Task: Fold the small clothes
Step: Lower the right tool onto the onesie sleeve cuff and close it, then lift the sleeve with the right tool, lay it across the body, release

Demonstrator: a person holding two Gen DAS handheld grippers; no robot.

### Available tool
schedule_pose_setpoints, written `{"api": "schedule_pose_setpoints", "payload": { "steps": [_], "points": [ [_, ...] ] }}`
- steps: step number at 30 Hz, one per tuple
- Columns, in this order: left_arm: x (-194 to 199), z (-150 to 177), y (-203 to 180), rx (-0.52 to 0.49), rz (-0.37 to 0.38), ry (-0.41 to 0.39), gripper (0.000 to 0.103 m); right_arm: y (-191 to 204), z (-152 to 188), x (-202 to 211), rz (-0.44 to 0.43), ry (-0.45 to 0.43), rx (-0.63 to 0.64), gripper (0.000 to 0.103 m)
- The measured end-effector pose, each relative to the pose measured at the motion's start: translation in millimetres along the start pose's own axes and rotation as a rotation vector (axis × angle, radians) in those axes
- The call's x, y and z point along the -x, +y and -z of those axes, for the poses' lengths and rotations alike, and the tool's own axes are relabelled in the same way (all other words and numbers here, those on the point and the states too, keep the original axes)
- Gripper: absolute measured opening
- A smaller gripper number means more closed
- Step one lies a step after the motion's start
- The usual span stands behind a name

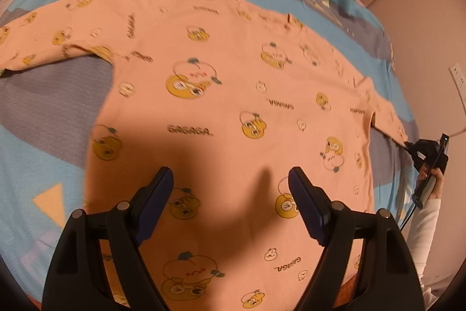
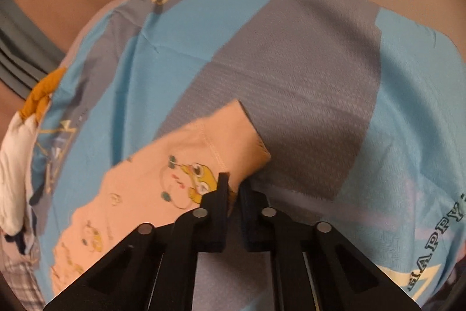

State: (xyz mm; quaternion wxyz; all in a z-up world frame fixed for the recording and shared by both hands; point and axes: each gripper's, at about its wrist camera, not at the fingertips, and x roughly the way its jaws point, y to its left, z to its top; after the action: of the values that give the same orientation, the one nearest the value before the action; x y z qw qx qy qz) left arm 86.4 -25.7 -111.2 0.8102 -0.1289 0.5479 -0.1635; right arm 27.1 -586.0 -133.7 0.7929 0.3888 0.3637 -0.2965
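Left wrist view: my left tongs [image 1: 231,177] hang wide open above the lower body of the pink shirt [image 1: 221,95], gripping nothing, their shadow falling on the cloth between the fingers. The shirt lies spread flat on the bed [image 1: 43,142], over a blue and grey patterned cover, with yellow cartoon faces and "GAGAGA" lettering printed across it. One sleeve [image 1: 43,40] stretches off to the left edge; the other sleeve runs to the right, where my right tongs [image 1: 409,146] meet its cuff, my right hand [image 1: 434,182] behind them. A wall socket [image 1: 458,77] shows on the wall at the far right.

From the right wrist view, my right tongs [image 2: 234,179] are nearly closed, the fingers pinching the lower edge of the sleeve cuff [image 2: 238,136]. The cuff lies on a grey patch of the cover, and the rest of the sleeve trails down to the left. An orange and white plush thing [image 2: 32,118] sits at the left edge of the bed, blurred.
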Motion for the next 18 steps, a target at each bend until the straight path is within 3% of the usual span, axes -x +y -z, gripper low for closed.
{"api": "schedule_pose_setpoints", "payload": {
  "steps": [5,10,18],
  "points": [
    [24.3,-7.1,9.6,-0.001,-0.035,-0.077,0.081,13.1,-19.1,40.3,0.034,-0.123,0.065,0.006],
    [48.6,-17.9,21.0,0.025,-0.069,-0.160,0.081,58.6,-30.6,75.0,0.024,-0.204,0.171,0.006],
    [74.4,-24.3,40.7,0.066,-0.088,-0.232,0.081,150.6,-10.3,129.1,-0.093,-0.306,0.365,0.006]
  ]
}}
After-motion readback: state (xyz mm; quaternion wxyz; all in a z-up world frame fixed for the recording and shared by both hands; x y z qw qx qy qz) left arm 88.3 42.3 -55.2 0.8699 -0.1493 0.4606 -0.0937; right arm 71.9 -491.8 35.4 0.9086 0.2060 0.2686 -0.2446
